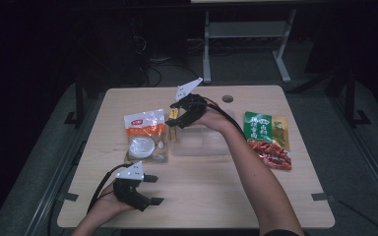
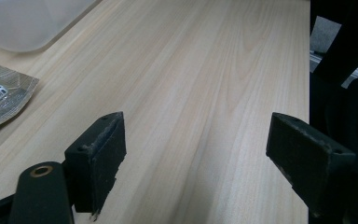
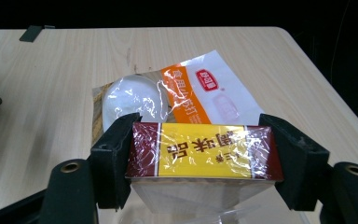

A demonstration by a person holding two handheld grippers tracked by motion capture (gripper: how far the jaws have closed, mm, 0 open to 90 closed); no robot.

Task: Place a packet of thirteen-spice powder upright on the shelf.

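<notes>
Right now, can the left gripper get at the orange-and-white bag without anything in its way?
Probably yes: the left gripper is open and holds nothing, and bare table lies between it and the orange-and-white bag.

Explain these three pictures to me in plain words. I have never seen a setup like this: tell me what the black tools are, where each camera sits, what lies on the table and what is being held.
A person holds a black two-jaw gripper in each hand. The high view looks down on the wooden table; the other two cameras ride on the grippers and look along their jaws.

The left gripper rests near the table's front edge, its jaws wide open with nothing between them. The right gripper clamps a small yellow and dark red wrapped box, held over a clear plastic container.

Beside the container lie an orange and white snack bag and, on its other side, a green and red snack packet.
</notes>
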